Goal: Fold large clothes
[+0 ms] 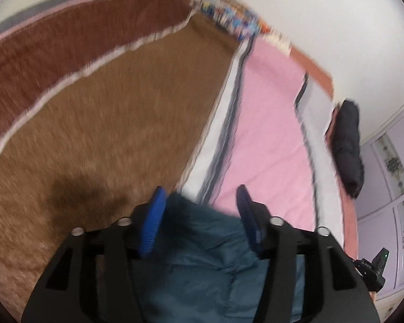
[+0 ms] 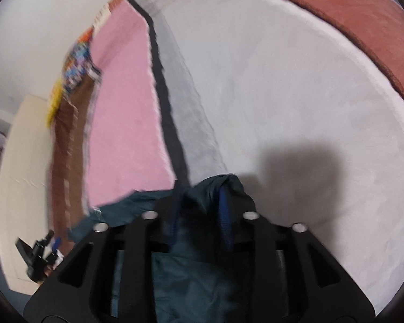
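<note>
A dark teal garment (image 1: pixel 210 255) lies under my left gripper (image 1: pixel 200 195) in the left wrist view. The left gripper's blue fingers (image 1: pixel 153 218) stand wide apart, with the cloth below and between them, not pinched. In the right wrist view my right gripper (image 2: pixel 202 191) has its blue fingers (image 2: pixel 225 215) closed on a bunched fold of the same teal garment (image 2: pixel 196 263), which rises in a peak between them. Both views are blurred by motion.
The bed is covered by a striped blanket with brown (image 1: pixel 107 113), pink (image 1: pixel 269 134) and white (image 2: pixel 296 107) bands. A dark folded garment (image 1: pixel 347 145) lies at the bed's far edge. A purple wardrobe (image 1: pixel 396 188) stands at the right. A camera on a tripod (image 2: pixel 37 258) stands beside the bed.
</note>
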Available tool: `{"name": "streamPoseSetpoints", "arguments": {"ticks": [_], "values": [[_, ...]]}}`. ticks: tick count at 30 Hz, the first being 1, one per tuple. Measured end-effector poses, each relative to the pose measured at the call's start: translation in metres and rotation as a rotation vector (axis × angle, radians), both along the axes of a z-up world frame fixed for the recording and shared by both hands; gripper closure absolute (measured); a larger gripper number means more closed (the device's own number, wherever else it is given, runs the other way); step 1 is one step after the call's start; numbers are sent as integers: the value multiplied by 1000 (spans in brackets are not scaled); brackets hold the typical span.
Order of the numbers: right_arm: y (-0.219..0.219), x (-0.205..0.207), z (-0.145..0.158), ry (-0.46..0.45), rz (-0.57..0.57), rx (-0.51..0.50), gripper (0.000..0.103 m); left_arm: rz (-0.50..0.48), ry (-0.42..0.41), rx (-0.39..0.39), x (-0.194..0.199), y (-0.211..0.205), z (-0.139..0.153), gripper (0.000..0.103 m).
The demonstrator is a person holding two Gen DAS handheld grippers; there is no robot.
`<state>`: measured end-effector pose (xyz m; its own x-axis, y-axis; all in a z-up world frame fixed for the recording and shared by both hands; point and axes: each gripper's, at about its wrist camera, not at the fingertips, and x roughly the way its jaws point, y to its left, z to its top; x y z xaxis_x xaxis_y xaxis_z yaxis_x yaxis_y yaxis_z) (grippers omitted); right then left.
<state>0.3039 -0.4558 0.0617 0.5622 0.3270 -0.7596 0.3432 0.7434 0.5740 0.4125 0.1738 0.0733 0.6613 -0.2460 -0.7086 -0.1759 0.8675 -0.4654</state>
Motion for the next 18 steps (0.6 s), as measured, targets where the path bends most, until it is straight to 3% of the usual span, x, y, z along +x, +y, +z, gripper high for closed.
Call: {"name": "streamPoseSetpoints", "arguments": {"ticks": [3, 5, 6, 8, 11, 14, 18], "values": [[-4, -9, 22, -57, -35, -21, 49, 0, -14, 39, -9, -2, 19, 48], [6, -21, 37, -79, 1, -65, 50, -42, -10, 76, -14, -13, 23, 48], [18, -28, 42, -87, 35, -94, 53, -79, -9, 91, -17, -21, 22, 48], [49, -37, 45, -79, 130, -139, 76, -168, -18, 126, -27, -44, 23, 49], [104, -60, 37, -89, 261, -171, 93, -307, -19, 98, -51, -93, 15, 54], [148, -70, 21, -84, 332, -218, 94, -439, -16, 28, -77, -143, 3, 60], [165, -48, -13, -10, 336, -314, 94, -528, 3, 61, -87, -191, -24, 63]]}}
